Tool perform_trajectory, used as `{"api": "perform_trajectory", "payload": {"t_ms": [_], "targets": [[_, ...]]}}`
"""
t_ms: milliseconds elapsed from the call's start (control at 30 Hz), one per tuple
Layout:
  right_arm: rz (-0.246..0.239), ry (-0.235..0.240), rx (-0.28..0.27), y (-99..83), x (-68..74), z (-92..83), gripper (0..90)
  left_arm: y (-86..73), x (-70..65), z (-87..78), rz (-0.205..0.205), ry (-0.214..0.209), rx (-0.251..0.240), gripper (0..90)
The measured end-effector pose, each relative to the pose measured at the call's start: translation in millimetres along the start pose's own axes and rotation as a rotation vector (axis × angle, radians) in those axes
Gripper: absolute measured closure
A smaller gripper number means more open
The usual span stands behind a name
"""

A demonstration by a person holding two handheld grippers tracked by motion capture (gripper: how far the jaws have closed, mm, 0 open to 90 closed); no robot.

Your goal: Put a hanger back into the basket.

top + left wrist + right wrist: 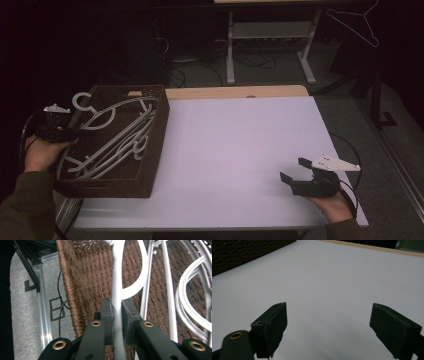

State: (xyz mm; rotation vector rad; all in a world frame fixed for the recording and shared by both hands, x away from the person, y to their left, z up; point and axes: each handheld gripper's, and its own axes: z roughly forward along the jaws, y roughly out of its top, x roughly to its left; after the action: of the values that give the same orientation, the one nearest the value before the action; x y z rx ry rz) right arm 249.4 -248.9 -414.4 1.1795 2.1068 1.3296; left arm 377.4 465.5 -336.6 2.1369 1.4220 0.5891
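The worktop [235, 150] is a long white sheet over a pale wooden board, whose edge shows along the far side. It stands in a dark room with grey flooring, and beyond it are the white legs of one more table [270, 45] among loose cables. One wire hanger [356, 26] hangs at the far right of the room.

One brown woven basket [155, 135] sits on the left end of the worktop, its left side reaching past the edge. Inside lies a tangle of white plastic hangers [112, 142]; several overlap, too tangled to count exactly, and one hook pokes over the basket's far left corner.

There are two claws, one in each of the person's hands. The left claw [117, 312] is at the basket's left rim, and the left gripper view shows it clamped tight on the thin white stem of one hanger [117, 280], just below the curve of its hook. The right claw [293, 172] rests near the right front of the worktop, wide open with nothing between its pads, well apart from the basket.

No readable writing or brand shows anywhere.
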Motion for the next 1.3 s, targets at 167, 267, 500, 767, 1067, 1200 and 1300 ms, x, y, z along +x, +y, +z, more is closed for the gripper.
{"api": "perform_trajectory", "payload": {"t_ms": [167,267,500,767,1067,1200,1300], "targets": [[-0.004,0.000,-0.002,0.2,0.1,0.1,13.8,-3.8,2.1,-4.8,-0.011,0.003,-0.037,62.8],[-0.002,0.001,-0.004,0.6,0.8,0.0,13.8,-1.2,3.3,-10.3,-0.029,-0.008,-0.064,54.8],[-0.007,0.000,-0.002,0.6,0.9,0.3,13.8,20.2,8.4,-21.5,-0.055,0.001,-0.137,49.2],[0.002,-0.018,-0.003,-0.3,-0.8,0.2,13.8,46.5,26.6,-11.4,-0.081,0.041,-0.178,47.3],[0.009,-0.028,0.000,-1.4,-2.2,-0.1,13.8,50.9,43.4,7.2,-0.131,0.087,-0.170,45.4],[0.009,-0.030,0.002,-1.8,-2.0,-0.4,13.7,47.9,48.0,16.3,-0.159,0.086,-0.138,45.2],[0.008,-0.031,0.002,-1.8,-1.8,-0.4,13.7,47.4,49.4,20.6,-0.165,0.087,-0.125,46.9]]}}
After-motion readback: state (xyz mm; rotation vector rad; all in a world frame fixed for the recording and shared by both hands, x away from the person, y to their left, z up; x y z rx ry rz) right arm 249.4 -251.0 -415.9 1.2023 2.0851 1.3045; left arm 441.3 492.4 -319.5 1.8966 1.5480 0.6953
